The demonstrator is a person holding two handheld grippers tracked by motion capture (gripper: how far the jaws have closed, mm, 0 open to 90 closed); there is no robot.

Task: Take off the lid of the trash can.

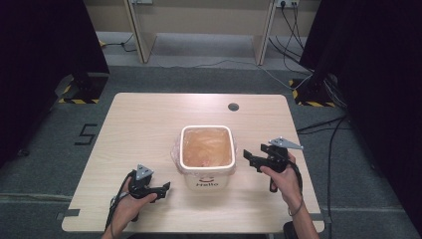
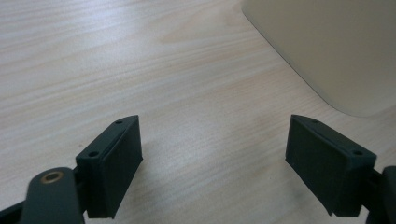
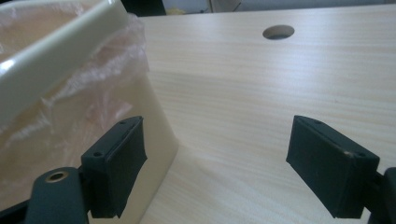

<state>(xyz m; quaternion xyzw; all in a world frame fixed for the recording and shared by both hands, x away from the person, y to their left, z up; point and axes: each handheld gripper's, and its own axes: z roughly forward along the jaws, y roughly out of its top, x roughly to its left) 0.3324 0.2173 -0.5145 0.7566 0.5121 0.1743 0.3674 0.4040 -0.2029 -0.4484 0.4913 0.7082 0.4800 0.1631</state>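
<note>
From the high view I see a small cream bin (image 1: pixel 206 158) standing upright near the middle of the wooden table (image 1: pixel 149 119), lined with a thin clear bag (image 1: pixel 175 149) whose edge is folded out over the rim. The bin looks empty apart from the liner. My left gripper (image 1: pixel 165 187) rests low at the front left of the bin, near it but not touching, and my right gripper (image 1: pixel 248 157) hovers just beside the bin's right wall, level with its upper part. Both hold nothing.

In the left gripper view, the jaws stand wide apart over bare wood, released, with the bin's smooth lower corner (image 2: pixel 327 51) ahead and to the right, clear of both pads.

In the right gripper view, the jaws are also spread wide and empty. The left pad (image 3: pixel 116 163) sits in front of the bin's side wall, where the crinkled bag (image 3: pixel 93 84) hangs down below the rim (image 3: pixel 60 46); I cannot tell whether it touches the plastic. A round cable hole (image 3: pixel 278 31) shows in the table farther off.

I judge the work is at its very start: the bag is seated in the bin and nothing is gripped yet. If the job is to pull the liner out or tie it, then grasping the plastic at the rim, gathering it and lifting are all left to do.
</note>
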